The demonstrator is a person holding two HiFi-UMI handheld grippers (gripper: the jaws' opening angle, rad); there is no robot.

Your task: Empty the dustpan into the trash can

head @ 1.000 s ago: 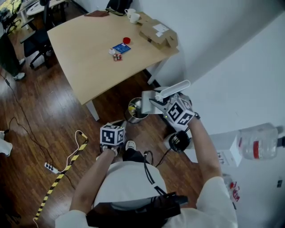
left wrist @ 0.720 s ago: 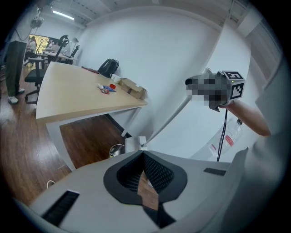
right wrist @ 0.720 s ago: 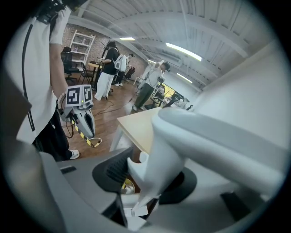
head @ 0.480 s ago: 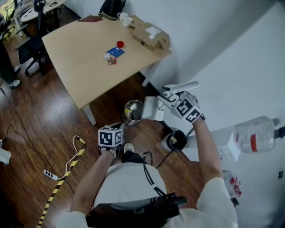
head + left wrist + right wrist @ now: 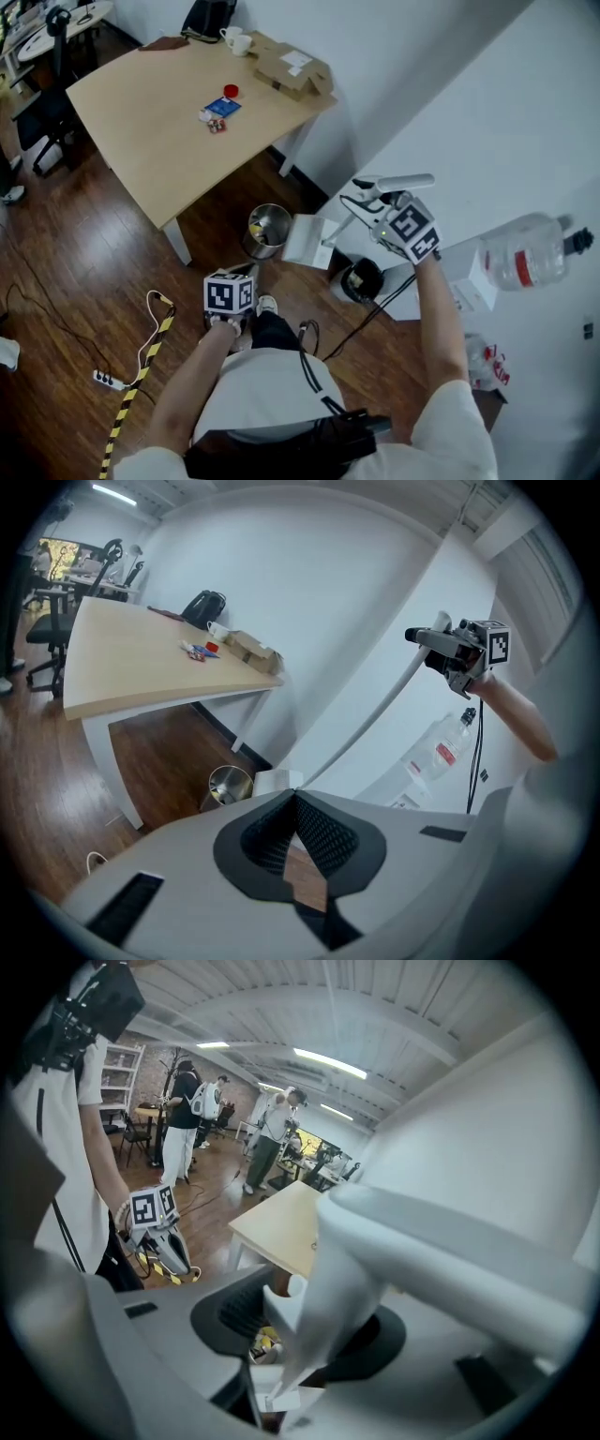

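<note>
A white long-handled dustpan (image 5: pixel 307 241) hangs tilted beside the right rim of a small metal trash can (image 5: pixel 267 230) on the wood floor. My right gripper (image 5: pixel 370 202) is shut on the dustpan's handle (image 5: pixel 394 183) up near the white wall. In the right gripper view the handle (image 5: pixel 356 1279) runs between the jaws, and yellow scraps in the can (image 5: pixel 262 1342) show below. My left gripper (image 5: pixel 230 281) stays low near the person's legs, shut and empty. From the left gripper view the can (image 5: pixel 230 785) and the pan (image 5: pixel 277 782) lie ahead.
A light wooden table (image 5: pixel 178 141) with boxes, cups and small items stands behind the can. A black round device with a cable (image 5: pixel 361 278) sits by the wall. A large water bottle (image 5: pixel 525 258) lies right. Yellow-black tape (image 5: pixel 141 352) and a power strip (image 5: pixel 105 378) lie left.
My right gripper has risen and rolled with the dustpan, whose pan has swung from over the can to its right side. The left gripper has shifted slightly.
</note>
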